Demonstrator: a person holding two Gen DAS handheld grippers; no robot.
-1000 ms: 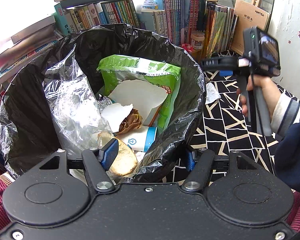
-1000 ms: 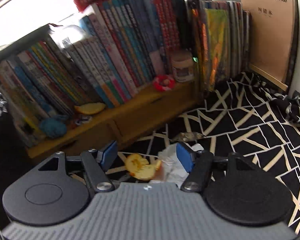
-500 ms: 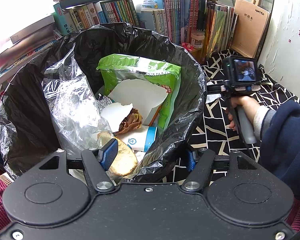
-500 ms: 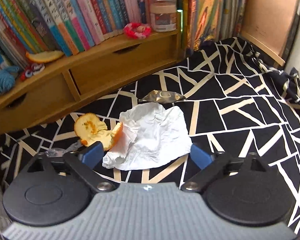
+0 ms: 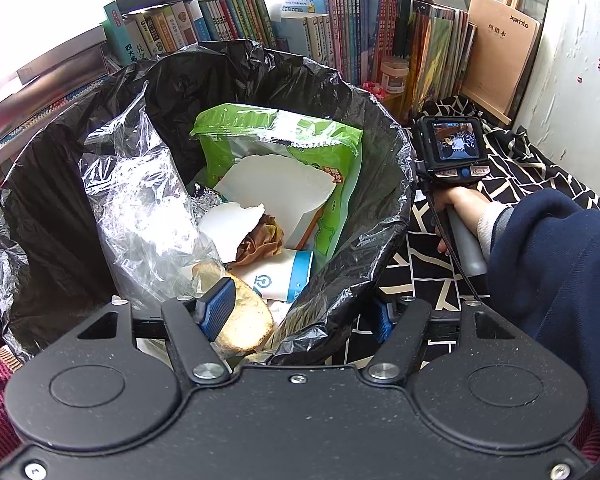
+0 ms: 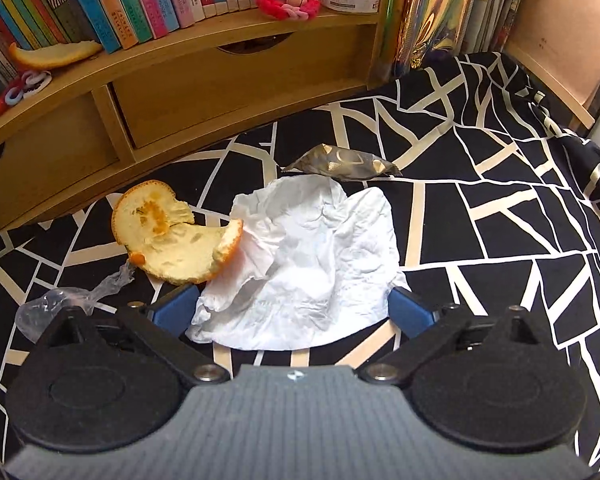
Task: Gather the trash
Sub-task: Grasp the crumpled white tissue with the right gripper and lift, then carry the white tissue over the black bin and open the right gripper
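We hold the left tool (image 5: 300, 312) clamped on the near rim of the black plastic bin liner (image 5: 396, 168), one pad inside and one outside, keeping the bag mouth open. Already in the bag: a green snack packet (image 5: 284, 136), clear crumpled film (image 5: 148, 216), torn white paper (image 5: 276, 184), a paper cup with a blue band (image 5: 280, 276) and a piece of pale peel (image 5: 244, 320). So part of the collection is done. The right tool (image 6: 292, 308) has just been opening; its jaws now stand wide apart on either side of the near edge of a crumpled white tissue (image 6: 312, 256) on the black-and-cream patterned table cloth (image 6: 500, 200), the pads not yet pressing on it. Left to collect, as we judge: the tissue, the orange peel (image 6: 172, 232) touching its left edge, the dark foil wrapper (image 6: 340, 162) just behind, a clear plastic scrap (image 6: 68, 296) at left, and a further peel strip (image 6: 56, 54) on the wooden shelf (image 6: 204, 44).
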